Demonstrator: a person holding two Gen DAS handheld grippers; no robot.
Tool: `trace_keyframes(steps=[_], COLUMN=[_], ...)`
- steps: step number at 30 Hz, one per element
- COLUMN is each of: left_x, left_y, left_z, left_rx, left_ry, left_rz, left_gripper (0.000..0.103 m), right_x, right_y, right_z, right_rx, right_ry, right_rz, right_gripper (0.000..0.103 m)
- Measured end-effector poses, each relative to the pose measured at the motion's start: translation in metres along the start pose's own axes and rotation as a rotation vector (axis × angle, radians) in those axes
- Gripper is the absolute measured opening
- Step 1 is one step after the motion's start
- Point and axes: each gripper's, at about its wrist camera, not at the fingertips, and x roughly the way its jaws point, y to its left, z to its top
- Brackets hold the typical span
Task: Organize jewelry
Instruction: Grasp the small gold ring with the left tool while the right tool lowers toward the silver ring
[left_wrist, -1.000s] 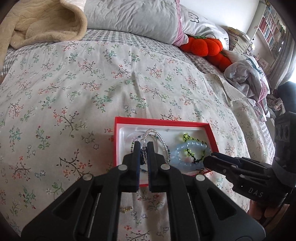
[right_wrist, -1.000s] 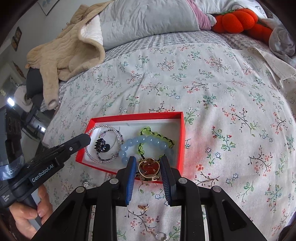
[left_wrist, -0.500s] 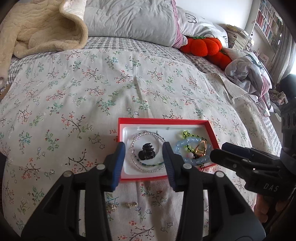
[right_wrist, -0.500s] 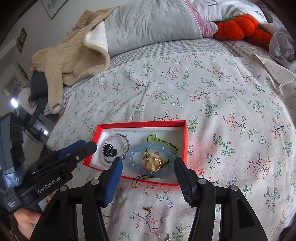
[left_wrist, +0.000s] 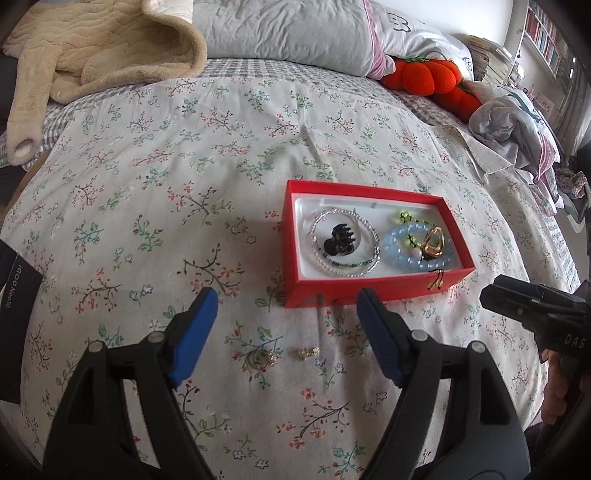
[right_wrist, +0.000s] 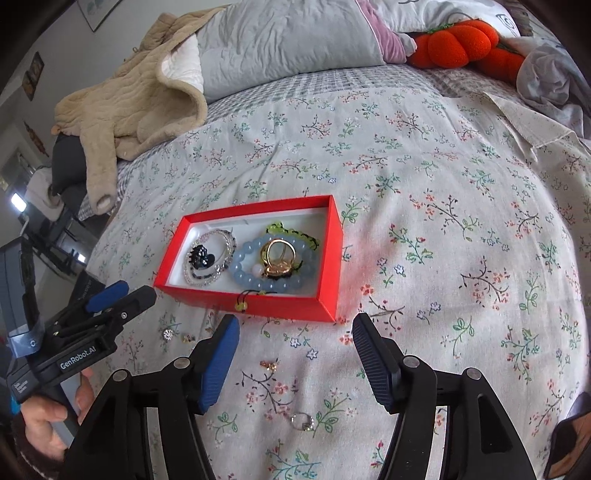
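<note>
Earrings loose on bedspread before red box.

A red box on the bed holds a black clip inside clear bangles, a blue bracelet and gold ring; earrings and a ring lie loose before it.
</note>
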Motion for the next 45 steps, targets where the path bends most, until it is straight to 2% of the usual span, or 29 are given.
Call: trace_keyframes(steps=[9, 15, 18, 25, 30, 33, 41, 45], left_x=[0.011, 0.023, 0.022, 0.024, 0.027, 0.029, 0.033, 0.033], left_y=[0.021, 0.021, 0.015, 0.013, 0.004, 0.002, -0.001, -0.004], left_z=[-0.038, -0.065, -0.074, -0.072, -0.068, -0.065, -0.061, -0.061], left_rx=[0.001, 0.098, 0.167, 0.187, 0.211, 0.212, 0.204, 0.221], left_ry=[0.079, 0.080, 0.029, 0.019, 0.020, 0.022, 0.022, 0.021], left_rz=[0.041, 0.096, 0.116, 0.062, 0.020, 0.014, 0.026, 0.041], left_gripper=[0.079, 0.079, 0.079, 0.078, 0.053, 0.044, 0.024, 0.024], right_x=[0.012, 0.022, 0.027, 0.032, 0.035, 0.036, 0.041, 0.043], right_y=[-0.002, -0.006, -0.008, -0.005, 0.001, 0.002, 0.011, 0.017], right_z=[-0.040, -0.064, -0.072, -0.077, -0.073, -0.072, -0.067, -0.065], right_rx=[-0.071, -0.142, -0.169, -0.224, -0.230, -0.230, -0.235, -0.245], right_ry=[0.069, 0.078, 0.082, 0.057, 0.053, 0.052, 0.054, 0.055], right_rz=[-0.050, -0.098, -0.112, -0.131, -0.141, -0.141, -0.137, -0.126], right_gripper=[0.069, 0.069, 0.069, 0.076, 0.077, 0.077, 0.078, 0.077])
